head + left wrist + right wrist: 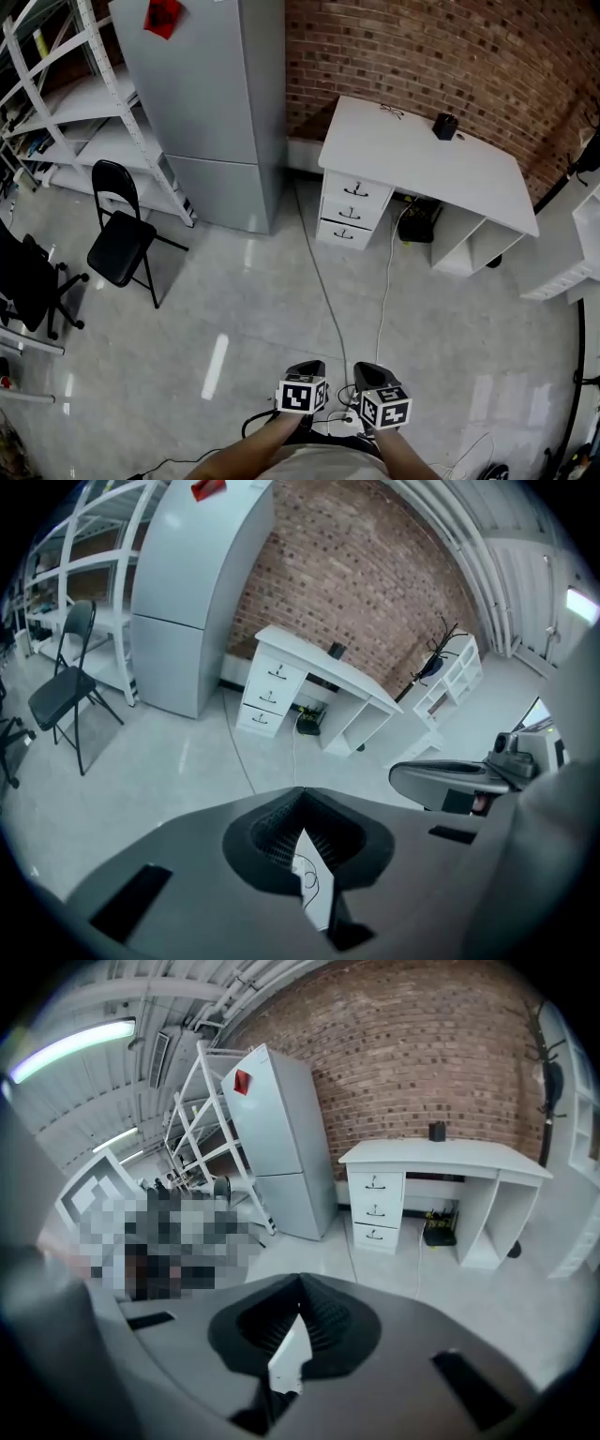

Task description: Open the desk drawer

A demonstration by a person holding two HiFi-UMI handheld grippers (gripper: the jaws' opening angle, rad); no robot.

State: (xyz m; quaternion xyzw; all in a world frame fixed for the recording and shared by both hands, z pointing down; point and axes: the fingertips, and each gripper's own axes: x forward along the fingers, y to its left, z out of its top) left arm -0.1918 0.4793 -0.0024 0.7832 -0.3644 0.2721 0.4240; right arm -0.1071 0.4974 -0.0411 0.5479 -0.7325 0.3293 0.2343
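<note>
A white desk (422, 155) stands against the brick wall at the far side of the room. On its left side is a stack of three shut drawers (349, 214) with dark handles. The same desk (319, 672) appears small and far off in the left gripper view, and the desk (441, 1157) and its drawers (377, 1208) show ahead in the right gripper view. My left gripper (306, 366) and right gripper (370, 371) are side by side at the bottom of the head view, well short of the desk. Both are shut with nothing between the jaws.
A tall grey refrigerator (211, 94) stands left of the desk, with white shelving (84, 103) beyond it. A black folding chair (122, 239) and an office chair (28, 281) stand at the left. Cables (323, 281) run across the floor toward the desk. A white shelf unit (572, 253) is at the right.
</note>
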